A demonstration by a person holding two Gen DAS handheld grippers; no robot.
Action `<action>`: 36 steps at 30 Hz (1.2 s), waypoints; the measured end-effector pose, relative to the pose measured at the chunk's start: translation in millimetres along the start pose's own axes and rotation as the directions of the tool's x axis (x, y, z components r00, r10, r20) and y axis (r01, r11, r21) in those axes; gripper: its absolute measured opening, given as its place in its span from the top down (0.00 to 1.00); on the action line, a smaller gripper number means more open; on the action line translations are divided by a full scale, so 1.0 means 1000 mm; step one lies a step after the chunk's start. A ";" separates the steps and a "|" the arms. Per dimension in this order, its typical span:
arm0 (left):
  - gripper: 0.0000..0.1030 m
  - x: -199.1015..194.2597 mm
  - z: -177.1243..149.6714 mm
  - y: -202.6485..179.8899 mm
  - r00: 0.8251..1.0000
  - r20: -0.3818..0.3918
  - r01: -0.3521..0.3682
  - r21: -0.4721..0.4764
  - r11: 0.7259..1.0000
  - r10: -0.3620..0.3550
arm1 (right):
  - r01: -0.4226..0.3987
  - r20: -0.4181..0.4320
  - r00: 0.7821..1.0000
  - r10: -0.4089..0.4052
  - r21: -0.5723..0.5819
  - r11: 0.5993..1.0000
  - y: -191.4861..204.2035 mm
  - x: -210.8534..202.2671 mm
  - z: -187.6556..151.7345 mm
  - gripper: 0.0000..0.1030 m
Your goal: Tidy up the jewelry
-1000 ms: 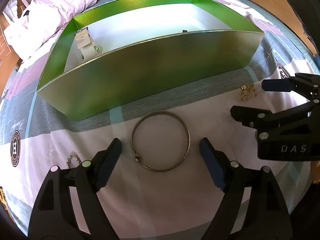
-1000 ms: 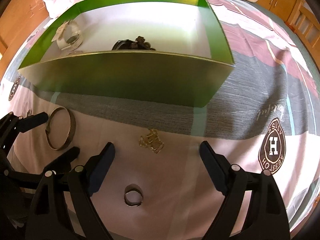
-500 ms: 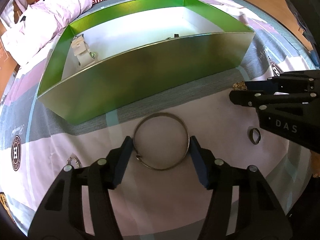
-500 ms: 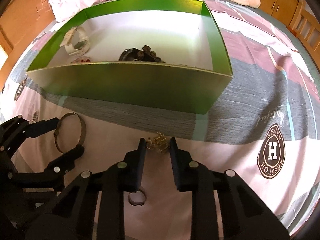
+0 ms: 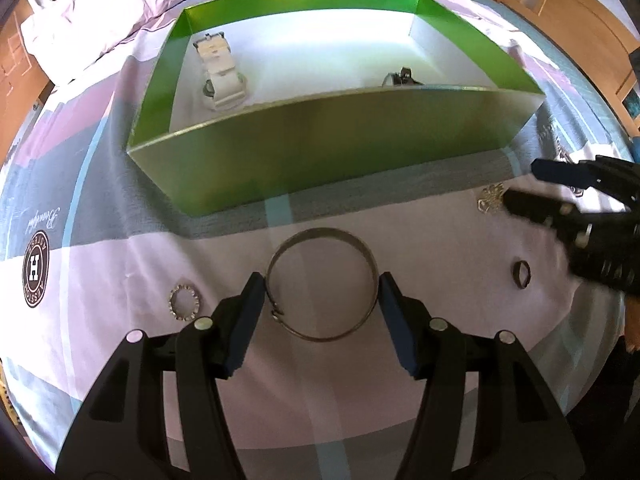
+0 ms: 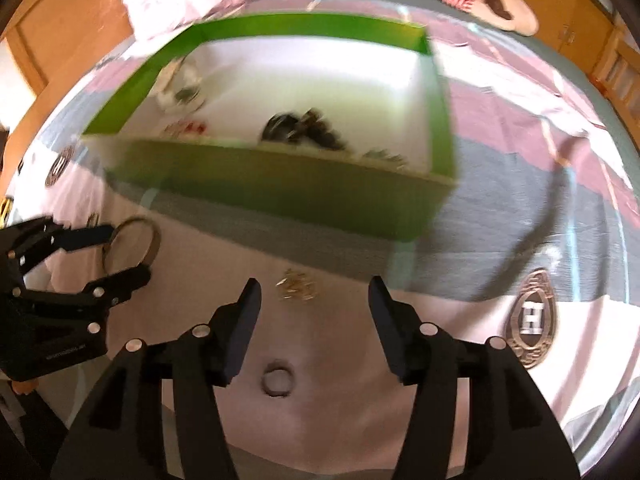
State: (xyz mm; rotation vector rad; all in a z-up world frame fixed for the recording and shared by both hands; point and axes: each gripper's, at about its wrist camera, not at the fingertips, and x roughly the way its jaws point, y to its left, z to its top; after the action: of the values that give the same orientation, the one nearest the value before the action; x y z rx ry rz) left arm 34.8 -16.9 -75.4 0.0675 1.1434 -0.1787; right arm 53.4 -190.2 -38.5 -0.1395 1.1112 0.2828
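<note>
A metal bangle (image 5: 322, 284) lies on the bedspread in front of a green box (image 5: 344, 160). My left gripper (image 5: 322, 308) has its blue pads against both sides of the bangle. It also shows in the right wrist view (image 6: 132, 244). My right gripper (image 6: 314, 308) is open and empty, just short of a small gold ornament (image 6: 296, 283), which also shows in the left wrist view (image 5: 490, 200). A dark ring (image 6: 277, 379) lies under the right gripper, and shows in the left wrist view (image 5: 522, 274). The box holds a white watch (image 5: 219, 72) and dark jewelry (image 6: 298, 130).
A small beaded ring (image 5: 184, 303) lies left of the left gripper. A crumpled white quilt (image 5: 120, 12) lies behind the box. Wooden furniture (image 5: 560, 12) stands beyond the bed on the right. The right wrist view is blurred by motion.
My left gripper closed from wide open onto the bangle. My right gripper closed near the gold ornament, then opened again without it and drew up.
</note>
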 end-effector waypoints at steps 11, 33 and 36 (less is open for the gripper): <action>0.35 -0.002 -0.002 -0.002 1.000 0.002 -0.018 0.014 1.000 0.018 | 0.046 -0.048 0.998 -0.042 0.096 0.994 -0.011 0.025 -0.001 0.46; 0.31 0.013 -0.003 -0.013 0.999 -0.026 -0.038 0.059 0.998 0.040 | -0.065 -0.048 0.997 0.059 -0.149 0.987 0.047 0.032 -0.005 0.46; 0.30 0.013 -0.003 -0.012 0.999 -0.027 -0.040 0.060 0.997 0.042 | -0.068 -0.051 0.997 0.062 -0.125 0.990 0.044 0.032 -0.002 0.45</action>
State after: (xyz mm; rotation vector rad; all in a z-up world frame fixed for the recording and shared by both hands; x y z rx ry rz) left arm 35.6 -29.3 -88.3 0.1465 1.1638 -0.1753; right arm 52.1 -143.3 -66.6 -0.2241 1.1461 0.4107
